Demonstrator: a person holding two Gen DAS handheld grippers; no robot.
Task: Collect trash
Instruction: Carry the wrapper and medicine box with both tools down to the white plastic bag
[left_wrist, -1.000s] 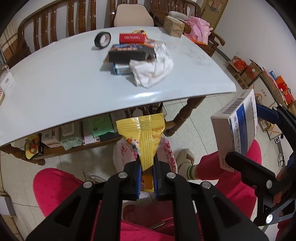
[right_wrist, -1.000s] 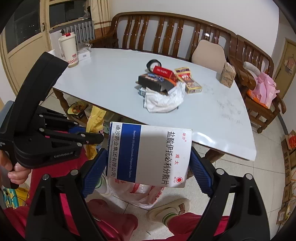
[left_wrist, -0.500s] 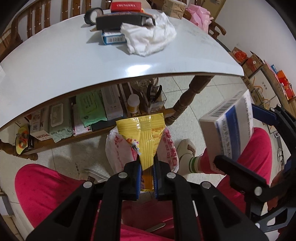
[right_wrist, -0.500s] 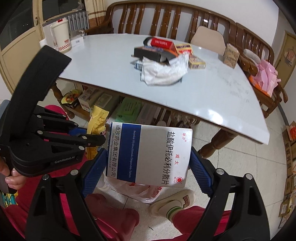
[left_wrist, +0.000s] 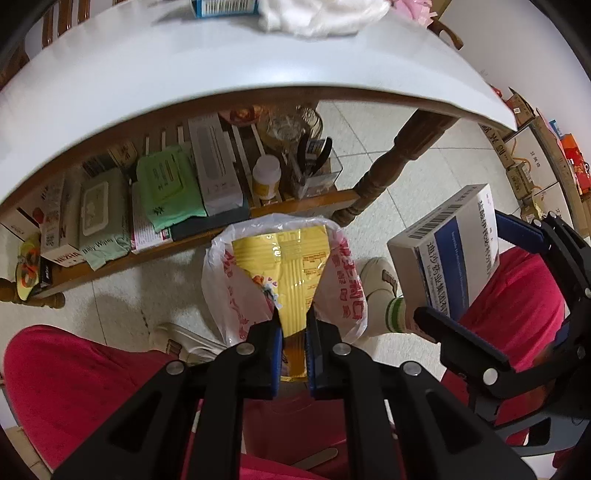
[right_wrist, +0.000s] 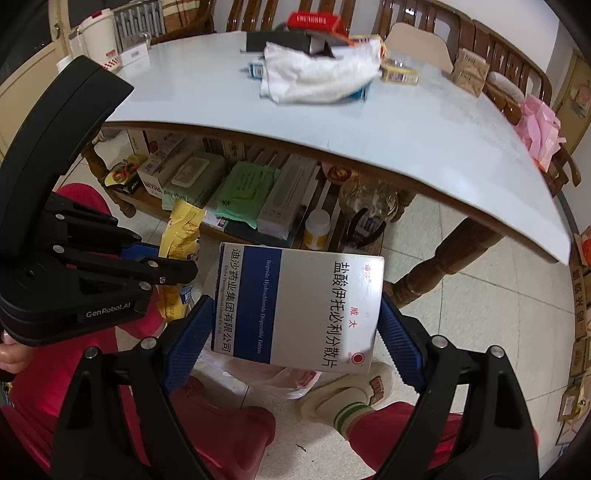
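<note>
Two handheld grippers are seen over a white plastic bag w/ red print (left_wrist: 229, 291), which stands open on the tiled floor between a seated person's red-trousered legs; it serves as landmark. The left gripper (left_wrist: 293, 325) is pressed together on a yellow snack wrapper (left_wrist: 291, 266), held directly above the bag's mouth. The right gripper (right_wrist: 295, 332) is spread wide but clamped on a blue-and-white medicine box (right_wrist: 295, 306), pads against both ends; the box is held just beside the bag, to its right in the left wrist view, not yet over the opening.

Behind the bag, a white table (right_wrist: 424, 125) w/ a cluttered lower shelf is seen. On the tabletop, farther from the bag, trash is left: a crumpled white tissue (right_wrist: 317, 77), a red packet (right_wrist: 314, 20), a dark flat box (right_wrist: 280, 38), and other small cartons.

Progress, as judged: two items are picked up and nearly at the bag, neither dropped in yet; approx. half a dozen pieces on the table are still to be collected. Bag contents can't be made out.
</note>
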